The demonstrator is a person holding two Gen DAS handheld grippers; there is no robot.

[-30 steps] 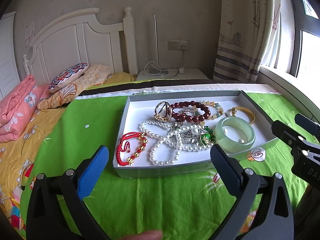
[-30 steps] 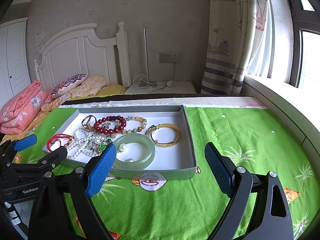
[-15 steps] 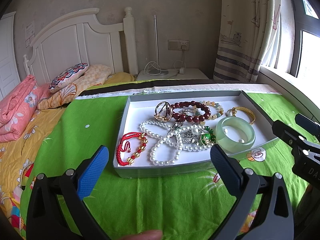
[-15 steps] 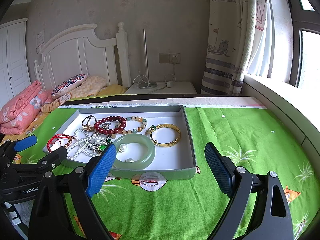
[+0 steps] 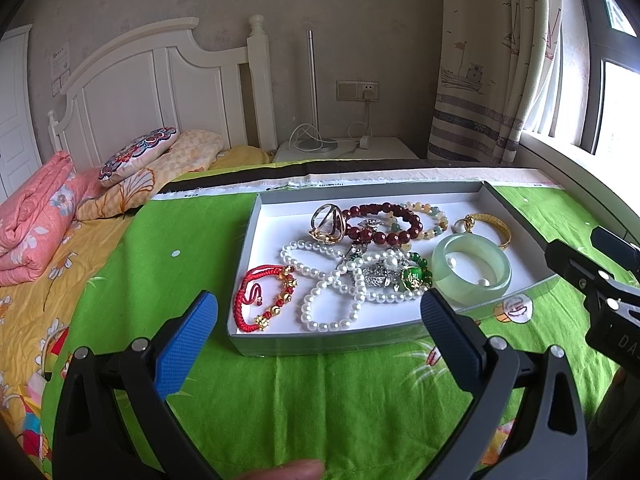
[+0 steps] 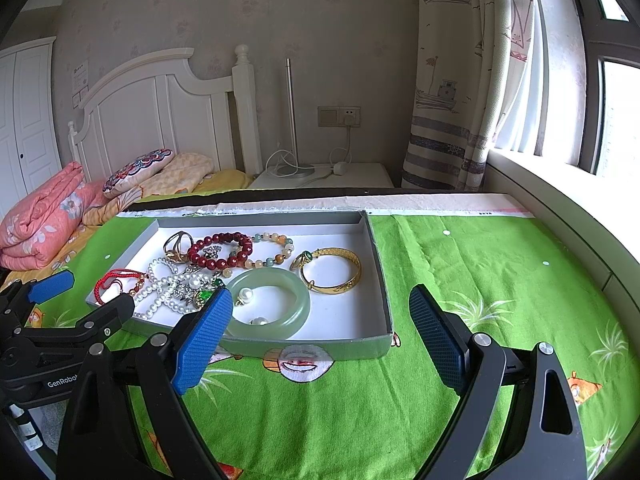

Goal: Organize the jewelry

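Both the left gripper [image 5: 318, 322] and right gripper [image 6: 320, 320] hover wide apart and empty just short of the tray [image 6: 262, 218], where all the jewelry lies. The jade bangle [image 6: 269, 310] at the tray's near edge looks stiff, slick and breakable, best pinched across its band; the pearls [image 5: 332, 284] beside it are limp and tangled.

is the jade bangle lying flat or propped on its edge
Lying flat. The jade bangle rests on the tray floor with its opening facing up, and two loose pearls sit inside the ring.
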